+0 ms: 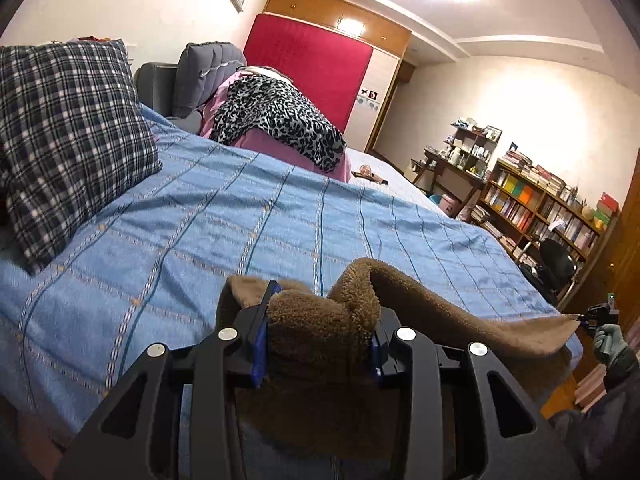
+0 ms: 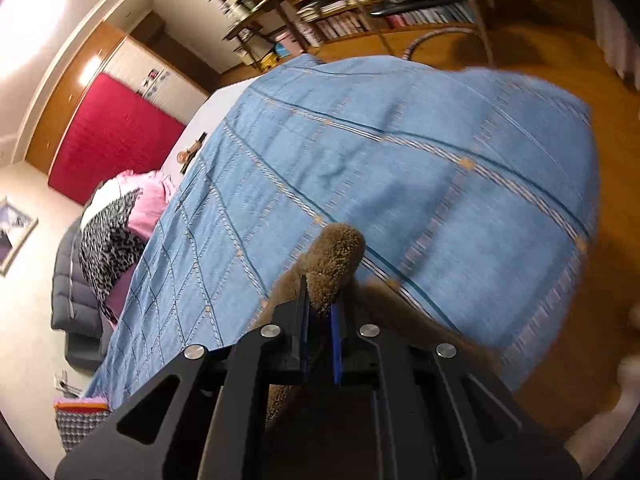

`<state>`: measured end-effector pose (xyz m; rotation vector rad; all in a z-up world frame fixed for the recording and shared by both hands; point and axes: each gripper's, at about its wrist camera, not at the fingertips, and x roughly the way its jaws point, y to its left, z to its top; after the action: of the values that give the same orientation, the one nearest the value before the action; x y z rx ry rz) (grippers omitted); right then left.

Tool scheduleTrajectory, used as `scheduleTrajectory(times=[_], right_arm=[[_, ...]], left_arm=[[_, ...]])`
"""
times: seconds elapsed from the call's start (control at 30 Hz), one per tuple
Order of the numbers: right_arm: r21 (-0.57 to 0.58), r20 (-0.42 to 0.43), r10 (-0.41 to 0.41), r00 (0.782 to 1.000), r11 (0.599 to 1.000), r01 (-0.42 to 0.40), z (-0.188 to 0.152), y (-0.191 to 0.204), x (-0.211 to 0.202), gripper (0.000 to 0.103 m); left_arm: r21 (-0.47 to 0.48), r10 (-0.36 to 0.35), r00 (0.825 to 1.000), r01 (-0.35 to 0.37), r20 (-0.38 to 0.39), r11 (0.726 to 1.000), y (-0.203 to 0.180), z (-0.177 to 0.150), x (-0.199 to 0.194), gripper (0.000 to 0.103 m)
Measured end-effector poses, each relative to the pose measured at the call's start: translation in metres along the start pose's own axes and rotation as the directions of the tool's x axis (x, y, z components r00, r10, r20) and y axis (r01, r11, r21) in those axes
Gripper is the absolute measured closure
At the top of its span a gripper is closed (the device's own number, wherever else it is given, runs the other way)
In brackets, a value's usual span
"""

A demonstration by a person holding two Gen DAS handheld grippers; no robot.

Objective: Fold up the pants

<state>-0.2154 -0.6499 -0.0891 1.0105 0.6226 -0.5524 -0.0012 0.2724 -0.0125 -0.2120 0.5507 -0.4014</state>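
Holding brown fleece pants (image 1: 320, 320) above blue bedspread (image 1: 280, 208): left gripper (image 1: 316, 344) fingers pinching thick bunch, right gripper (image 2: 320, 320) fingers pressed tight on thin edge. Pants' long axis spans between both grippers; bedspread lies ahead, below fingers.

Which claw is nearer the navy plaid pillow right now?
Left. The left claw grips the brown fleece pants just past the navy plaid pillow; the right claw holds their far end.

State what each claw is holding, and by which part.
Both grip the brown fleece pants: left claw on a bunched fold, right claw on a thin edge; which part cannot be told.
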Motion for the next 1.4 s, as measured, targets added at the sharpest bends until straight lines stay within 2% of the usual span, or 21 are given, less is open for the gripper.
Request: scheduleTrajectory(times=[0.13,0.37,0.43,0.53,0.67,0.87,0.97,1.03,1.13,1.2,1.27,1.33,1.4], right_arm=[[0.016,-0.001,-0.018,1.000,1.000,0.018,-0.025,-0.027,-0.012,0.095],[-0.038,0.037,-0.053,0.998,0.998,0.054,-0.040,-0.033,-0.017,0.095],[-0.058,0.038,-0.075,0.996,0.995,0.077,-0.042,-0.033,-0.014,0.095],[-0.071,0.028,-0.107,0.994,0.992,0.109,-0.045,-0.036,-0.003,0.095],[-0.078,0.013,-0.152,0.988,0.985,0.152,-0.053,-0.048,0.011,0.095],[-0.127,0.047,-0.174,0.984,0.976,0.179,-0.064,-0.050,0.016,0.095],[-0.134,0.053,-0.169,0.984,0.975,0.175,-0.064,-0.048,0.016,0.093],[-0.134,0.051,-0.166,0.985,0.976,0.172,-0.063,-0.047,0.016,0.093],[-0.141,0.052,-0.165,0.985,0.975,0.171,-0.063,-0.043,0.015,0.088],[-0.144,0.054,-0.155,0.986,0.976,0.161,-0.062,-0.039,0.012,0.080],[-0.145,0.065,-0.145,0.987,0.977,0.153,-0.061,-0.037,0.008,0.066],[-0.157,0.088,-0.152,0.985,0.974,0.164,-0.062,-0.035,0.003,0.057],[-0.182,0.126,-0.169,0.978,0.965,0.190,-0.063,-0.032,-0.006,0.053]], left_arm=[[0.006,0.001,1.000,0.000,-0.005,1.000,-0.001,-0.016,-0.010,0.066],[0.069,0.040,0.999,-0.037,-0.037,0.997,-0.003,-0.039,-0.014,0.065],[0.075,0.060,0.996,-0.055,-0.063,0.996,0.002,-0.046,-0.009,0.061],[0.061,0.103,0.988,-0.097,-0.116,0.993,0.011,-0.058,-0.002,0.050],[0.027,0.131,0.983,-0.129,-0.132,0.991,0.026,-0.070,-0.005,0.041],[0.029,0.191,0.970,-0.189,-0.148,0.982,0.042,-0.074,-0.017,0.035],[-0.026,0.232,0.964,-0.237,-0.131,0.971,0.058,-0.072,-0.030,0.035],[-0.117,0.238,0.967,-0.249,-0.095,0.961,0.071,-0.067,-0.041,0.036],[-0.199,0.190,0.981,-0.195,-0.043,0.960,0.068,-0.058,-0.046,0.037],[-0.159,0.160,0.986,-0.165,-0.044,0.973,0.048,-0.050,-0.034,0.037],[-0.098,0.123,0.990,-0.129,-0.063,0.987,0.022,-0.045,-0.017,0.037],[-0.035,0.071,0.993,-0.075,-0.093,0.997,-0.010,-0.044,0.007,0.037],[0.008,0.033,0.992,-0.033,-0.124,0.999,-0.034,-0.045,0.028,0.037]])
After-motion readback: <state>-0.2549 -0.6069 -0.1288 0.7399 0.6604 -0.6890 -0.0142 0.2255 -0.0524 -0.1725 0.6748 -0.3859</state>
